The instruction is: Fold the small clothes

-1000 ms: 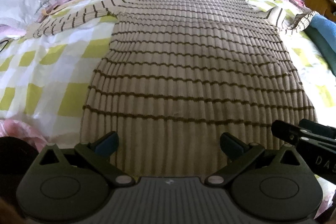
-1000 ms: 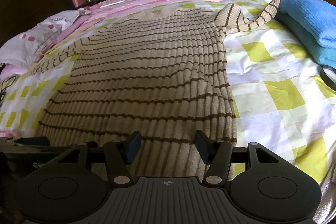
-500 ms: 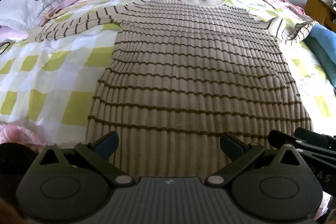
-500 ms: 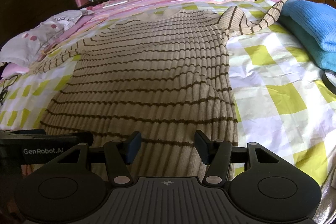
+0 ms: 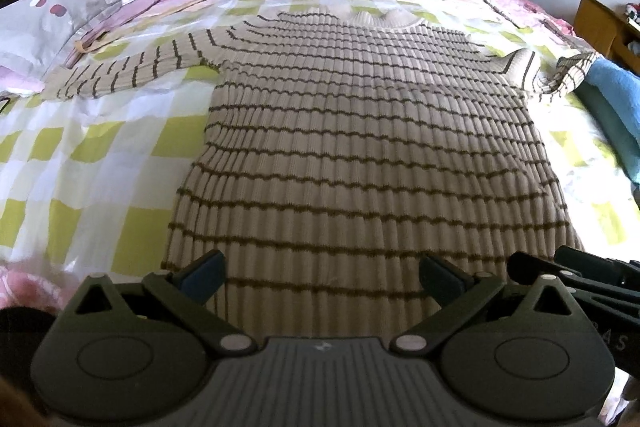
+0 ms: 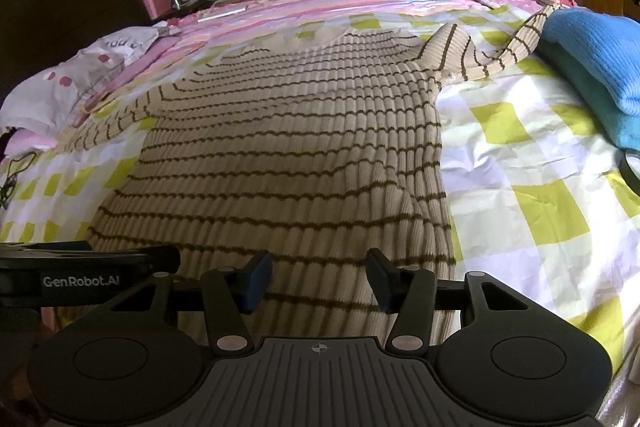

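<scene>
A beige ribbed sweater with thin brown stripes (image 5: 360, 155) lies spread flat on the bed, hem towards me, collar at the far side. Its left sleeve (image 5: 132, 73) stretches out to the left. Its right sleeve (image 6: 492, 55) bunches up and runs onto the blue blanket. My left gripper (image 5: 320, 277) is open and empty, just above the hem. My right gripper (image 6: 320, 277) is open and empty, over the hem near the sweater's right edge (image 6: 444, 211). Each gripper shows at the edge of the other's view.
The bed has a yellow, white and pink checked cover (image 5: 80, 163). A folded blue blanket (image 6: 592, 67) lies at the right. Pillows (image 5: 48, 19) lie at the far left. A dark headboard (image 6: 64, 3), wardrobe and wooden cabinet (image 5: 600, 27) stand beyond.
Both grippers have drawn back and risen slightly, so more of the sweater and its hem shows. Their jaws have stayed open. The sweater has not moved.
</scene>
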Demonstrator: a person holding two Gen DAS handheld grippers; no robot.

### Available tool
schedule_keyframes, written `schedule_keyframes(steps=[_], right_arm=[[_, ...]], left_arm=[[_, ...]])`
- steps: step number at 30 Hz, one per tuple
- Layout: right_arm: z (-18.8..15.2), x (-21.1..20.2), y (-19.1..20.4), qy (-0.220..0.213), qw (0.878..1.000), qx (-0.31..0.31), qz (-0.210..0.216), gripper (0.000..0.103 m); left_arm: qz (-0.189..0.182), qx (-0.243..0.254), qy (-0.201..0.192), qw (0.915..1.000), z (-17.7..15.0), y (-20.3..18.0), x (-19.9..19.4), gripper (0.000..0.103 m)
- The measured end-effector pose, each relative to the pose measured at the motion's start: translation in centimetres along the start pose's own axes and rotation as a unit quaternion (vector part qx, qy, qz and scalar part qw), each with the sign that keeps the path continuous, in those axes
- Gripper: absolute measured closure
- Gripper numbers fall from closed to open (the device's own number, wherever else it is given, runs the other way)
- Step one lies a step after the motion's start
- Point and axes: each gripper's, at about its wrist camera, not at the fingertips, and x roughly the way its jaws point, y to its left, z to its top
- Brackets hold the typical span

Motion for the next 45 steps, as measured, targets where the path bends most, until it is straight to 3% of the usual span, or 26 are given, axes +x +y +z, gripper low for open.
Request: schedule_keyframes(steps=[14,23,37,45], right_arm=[[3.5,0.8,-3.2,-0.039,0.998,0.045,-0.011,0.053],[7.6,1.9,-8.0,-0.062,0.993,0.083,-0.049,0.058],[21.3,5.0,-19.9,-0.113,0.972,0.168,-0.116,0.059],[25.7,7.6,-26.7,-0.109,0.954,0.25,-0.124,0.062]], left_arm=[[-0.021,0.009,-0.011,0.9997,3.7,-1.3,2.1,0.0],[-0.041,0.018,-0.01,0.999,6.2,-3.5,4.1,0.0],[-0.075,0.01,-0.045,0.9961,12.5,-9.4,7.4,0.0],[-0.091,0.005,-0.06,0.994,15.1,-12.6,9.0,0.0]])
